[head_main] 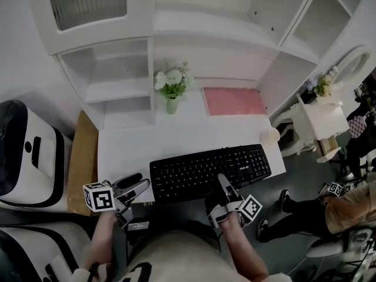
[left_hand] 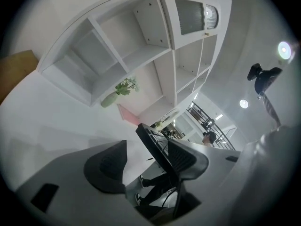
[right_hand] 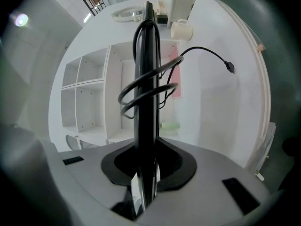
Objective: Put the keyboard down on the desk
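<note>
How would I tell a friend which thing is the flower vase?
On the white desk, look to the back, by the upright divider of the white shelf unit. There stands a small pale green vase of white flowers, the only upright, leafy thing; the pink rectangular mat beside it and the black keyboard in front are flat.

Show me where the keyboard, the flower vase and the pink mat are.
keyboard (head_main: 208, 170), head view, middle of its keys.
flower vase (head_main: 171, 105), head view, green vase body.
pink mat (head_main: 234, 101), head view, its centre.

Bare desk (head_main: 129, 148) before vase (head_main: 171, 106)
</note>
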Available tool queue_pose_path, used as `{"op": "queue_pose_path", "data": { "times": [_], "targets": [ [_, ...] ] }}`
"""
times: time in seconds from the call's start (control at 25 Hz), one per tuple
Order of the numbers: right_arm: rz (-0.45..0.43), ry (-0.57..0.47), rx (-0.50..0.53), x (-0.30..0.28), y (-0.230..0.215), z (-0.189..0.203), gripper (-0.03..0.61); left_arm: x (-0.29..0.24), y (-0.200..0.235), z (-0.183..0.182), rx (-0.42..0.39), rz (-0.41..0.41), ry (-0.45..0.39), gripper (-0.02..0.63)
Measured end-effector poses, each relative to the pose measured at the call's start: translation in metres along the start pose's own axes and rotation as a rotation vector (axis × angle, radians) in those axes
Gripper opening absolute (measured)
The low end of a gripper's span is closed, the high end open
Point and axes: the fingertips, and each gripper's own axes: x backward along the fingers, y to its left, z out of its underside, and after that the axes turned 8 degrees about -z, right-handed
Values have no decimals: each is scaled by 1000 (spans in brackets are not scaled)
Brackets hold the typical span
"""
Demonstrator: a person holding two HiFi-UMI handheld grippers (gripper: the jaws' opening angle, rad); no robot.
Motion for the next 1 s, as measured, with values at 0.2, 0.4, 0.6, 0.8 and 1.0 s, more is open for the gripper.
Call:
{"op": "queue_pose_path", "data": {
  "times": [0.2,0.4,0.6,0.8,1.0],
  "targets": [
    [25,-8,-15,-8,-11,-4,83,-1,7,-3,30,-11,1,270],
    [43,7,-40,-22,-27,-20,83,-14,10,-9,39,-50,-11,270],
    [59,33,-76,-44,-48,-43,83,-40,7,-22,43,-81,-19,270],
    [85,40,-102,-61,-69,-64,83,-66,2,-27,27,-104,3,270],
    [105,46,-134,-73,-90,-74,83,-81,4,-19,37,-125,31,270]
  ]
}}
